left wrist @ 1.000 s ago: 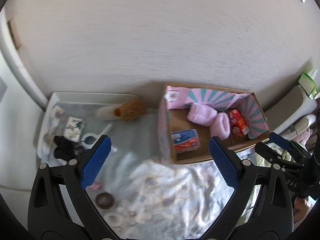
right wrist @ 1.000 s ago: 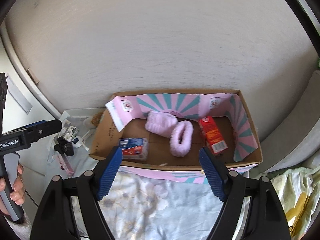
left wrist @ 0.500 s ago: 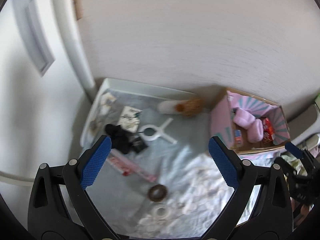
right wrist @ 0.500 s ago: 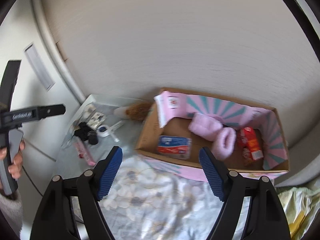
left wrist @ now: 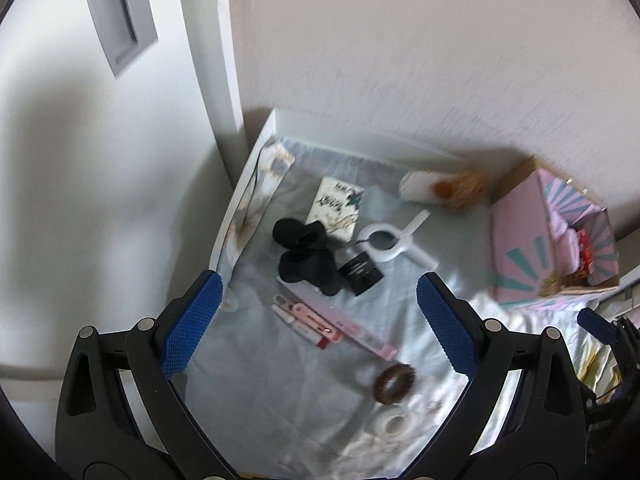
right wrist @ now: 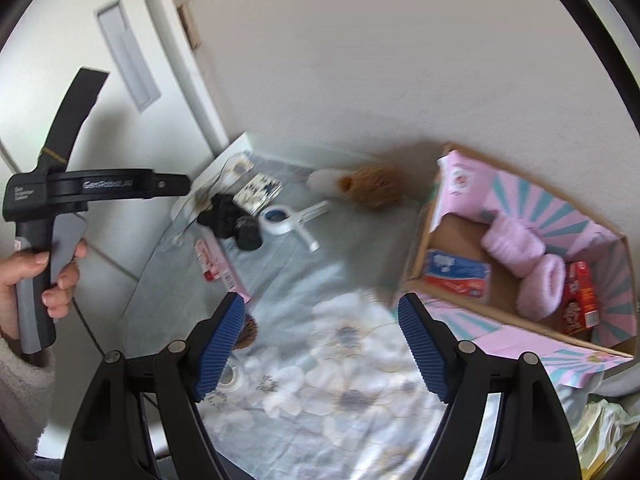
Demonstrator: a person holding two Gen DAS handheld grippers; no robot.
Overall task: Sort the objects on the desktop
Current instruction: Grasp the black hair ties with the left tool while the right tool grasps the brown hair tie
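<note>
My left gripper [left wrist: 316,324] is open and empty, held above loose objects on the cloth-covered desk: black socks [left wrist: 306,256], a black jar [left wrist: 360,272], a white clip [left wrist: 388,240], a card pack [left wrist: 336,208], pink tubes [left wrist: 316,320], a brown hair tie [left wrist: 394,384] and a tape roll [left wrist: 390,424]. My right gripper [right wrist: 322,344] is open and empty, above the floral cloth in front of the pink cardboard box [right wrist: 532,340]. The box holds pink fluffy socks [right wrist: 528,260], a tissue pack [right wrist: 456,272] and a red carton [right wrist: 580,296].
A brown and white plush toy [left wrist: 444,190] lies by the wall next to the box [left wrist: 520,240]. The wall runs behind the desk, and a white door frame [left wrist: 208,60] stands at the left. The left hand-held tool [right wrist: 52,200] shows in the right wrist view.
Both grippers have swung left and pulled back from the box. The left view now centres on the loose objects instead of the box. Both stay open.
</note>
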